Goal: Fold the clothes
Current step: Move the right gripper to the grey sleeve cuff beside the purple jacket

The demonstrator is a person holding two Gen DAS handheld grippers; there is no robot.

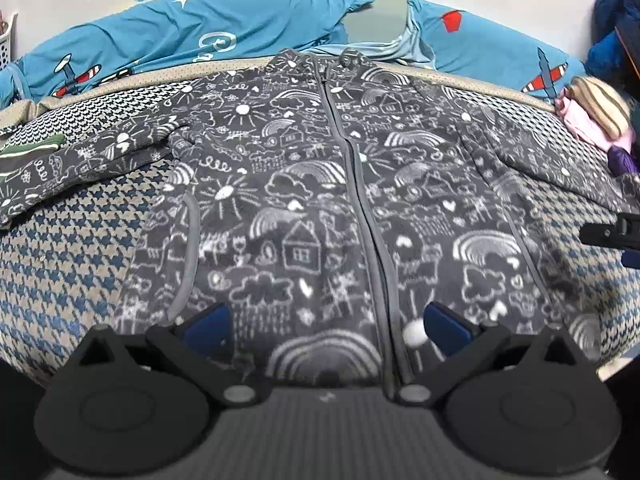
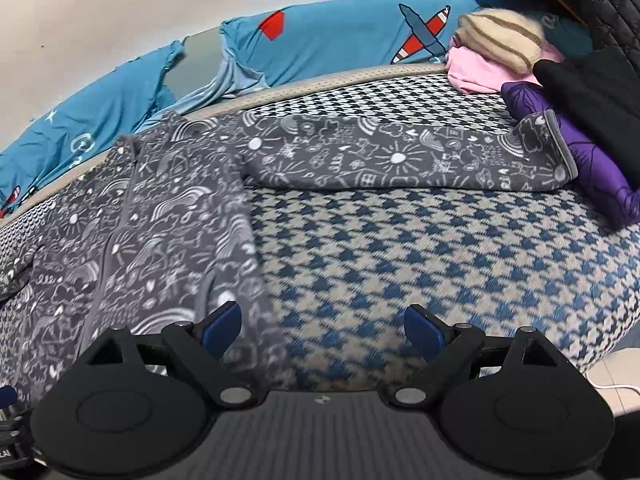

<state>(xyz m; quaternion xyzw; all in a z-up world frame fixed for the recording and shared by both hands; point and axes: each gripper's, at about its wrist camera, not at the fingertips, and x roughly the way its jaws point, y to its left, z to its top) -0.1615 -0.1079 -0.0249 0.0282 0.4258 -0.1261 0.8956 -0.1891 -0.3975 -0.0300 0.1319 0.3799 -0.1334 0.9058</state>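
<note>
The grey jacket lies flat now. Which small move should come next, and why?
Probably the right gripper, open and empty over the bedcover, should reach for the cuff of the jacket: that sleeve lies stretched sideways, unfolded.

A grey doodle-printed zip jacket (image 1: 320,184) lies flat, front up, zipped. Collar at twelve o'clock, sleeves at three and nine.

Blue airplane-print bedding (image 1: 224,28); houndstooth cover (image 2: 420,240)

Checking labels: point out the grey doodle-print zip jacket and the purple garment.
Grey doodle-print zip jacket (image 1: 312,208), left wrist view, front panel beside zip.
Purple garment (image 2: 600,176), right wrist view, its middle.
</note>
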